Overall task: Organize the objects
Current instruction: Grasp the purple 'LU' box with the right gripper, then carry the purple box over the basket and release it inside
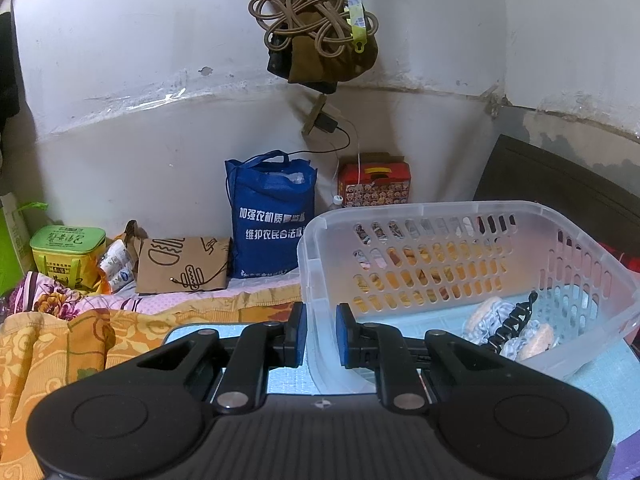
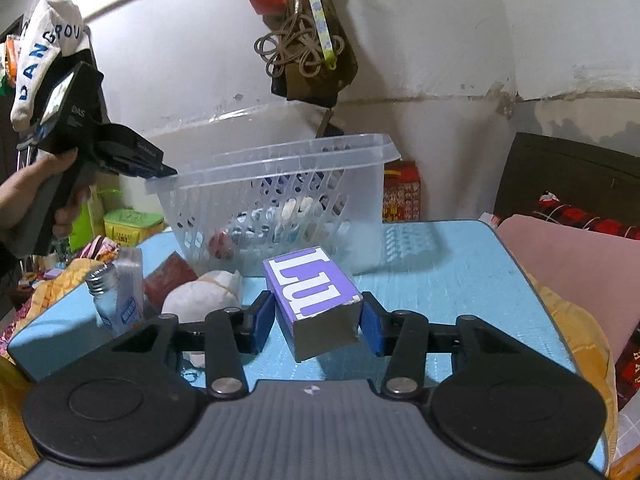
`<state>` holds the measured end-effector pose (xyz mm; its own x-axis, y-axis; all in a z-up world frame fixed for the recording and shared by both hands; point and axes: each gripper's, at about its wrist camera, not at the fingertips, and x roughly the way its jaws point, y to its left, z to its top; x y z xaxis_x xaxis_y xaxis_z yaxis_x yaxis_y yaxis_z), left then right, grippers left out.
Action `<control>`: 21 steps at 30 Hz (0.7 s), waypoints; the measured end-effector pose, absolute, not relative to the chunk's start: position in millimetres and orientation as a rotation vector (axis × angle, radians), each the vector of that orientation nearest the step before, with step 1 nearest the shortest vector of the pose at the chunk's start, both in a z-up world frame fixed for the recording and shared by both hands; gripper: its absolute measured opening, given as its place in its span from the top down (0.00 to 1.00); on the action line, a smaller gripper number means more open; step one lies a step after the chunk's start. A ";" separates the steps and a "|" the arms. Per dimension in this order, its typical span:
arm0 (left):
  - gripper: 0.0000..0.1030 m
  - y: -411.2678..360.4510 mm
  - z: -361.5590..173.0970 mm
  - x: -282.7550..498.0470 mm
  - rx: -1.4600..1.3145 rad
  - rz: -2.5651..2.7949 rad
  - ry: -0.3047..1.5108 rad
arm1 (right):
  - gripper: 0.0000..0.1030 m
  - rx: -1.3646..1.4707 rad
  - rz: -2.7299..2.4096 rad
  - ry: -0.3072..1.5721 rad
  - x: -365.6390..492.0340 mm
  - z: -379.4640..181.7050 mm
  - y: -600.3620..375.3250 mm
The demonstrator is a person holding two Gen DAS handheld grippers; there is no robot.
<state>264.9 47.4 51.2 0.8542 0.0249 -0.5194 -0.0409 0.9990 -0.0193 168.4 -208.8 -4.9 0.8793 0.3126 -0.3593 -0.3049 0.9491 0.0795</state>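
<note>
A clear plastic basket (image 1: 472, 216) stands tilted on the light blue table (image 2: 440, 292); it also shows in the right wrist view (image 2: 304, 160). My left gripper (image 1: 321, 334) is shut on the basket's rim at its near corner and lifts that side. Inside lie a black coiled hair tie (image 1: 512, 322) and small fabric items (image 1: 496, 320). My right gripper (image 2: 318, 322) holds a purple and white box (image 2: 316, 300) between its blue pads, over the table in front of the basket. The left gripper (image 2: 160, 172) shows there at the basket's left rim.
On the table's left are a clear bottle with a metal cap (image 2: 116, 296), a dark red packet (image 2: 168, 280) and a white bundle (image 2: 204, 296). A blue bag (image 1: 272, 216), a brown paper bag (image 1: 184, 266) and a green tin (image 1: 66, 256) stand behind. A pink pillow (image 2: 572, 272) lies right.
</note>
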 end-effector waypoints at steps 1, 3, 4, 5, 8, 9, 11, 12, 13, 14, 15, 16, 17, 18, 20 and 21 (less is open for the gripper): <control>0.81 48.3 51.4 264.9 -0.029 0.034 0.545 | 0.52 0.023 0.322 0.375 168.7 -3.8 -208.4; 0.81 48.7 51.5 264.7 -0.030 0.034 0.546 | 0.53 0.037 0.327 0.360 168.1 -0.8 -210.1; 0.81 48.6 51.4 264.6 -0.030 0.034 0.545 | 0.53 0.048 0.331 0.352 168.3 1.4 -210.4; 0.81 48.8 51.5 264.5 -0.031 0.033 0.545 | 0.53 0.054 0.334 0.345 168.3 3.1 -210.8; 0.81 49.4 51.7 264.8 -0.030 0.033 0.546 | 0.53 0.060 0.347 0.331 168.9 8.0 -208.1; 0.81 49.0 51.5 264.5 -0.028 0.034 0.546 | 0.53 0.060 0.352 0.327 169.1 9.7 -207.0; 0.81 50.1 51.4 264.5 -0.028 0.034 0.545 | 0.53 0.057 0.366 0.317 169.8 14.9 -204.9; 0.81 50.2 51.4 264.4 -0.028 0.034 0.546 | 0.53 0.053 0.371 0.310 170.6 19.6 -204.1; 0.81 50.3 51.2 264.2 -0.029 0.033 0.546 | 0.53 0.059 0.381 0.300 171.7 25.1 -204.5; 0.81 50.3 51.1 264.0 -0.029 0.032 0.545 | 0.53 0.066 0.398 0.288 174.1 33.1 -204.5; 0.81 50.0 51.4 264.4 -0.030 0.033 0.545 | 0.53 0.063 0.404 0.274 176.7 40.8 -203.3; 0.81 50.2 51.5 264.4 -0.030 0.032 0.546 | 0.53 0.047 0.408 0.253 180.8 51.1 -199.7; 0.81 50.7 51.6 264.3 -0.032 0.031 0.546 | 0.53 0.033 0.414 0.237 185.7 60.1 -195.9; 0.81 51.0 51.8 264.7 -0.034 0.030 0.547 | 0.53 0.027 0.424 0.227 192.7 68.5 -191.6; 0.81 51.2 52.4 265.0 -0.037 0.030 0.548 | 0.54 0.028 0.453 0.231 213.5 83.7 -180.9; 0.81 51.1 52.5 265.1 -0.037 0.030 0.548 | 0.54 0.025 0.469 0.247 227.5 89.7 -173.1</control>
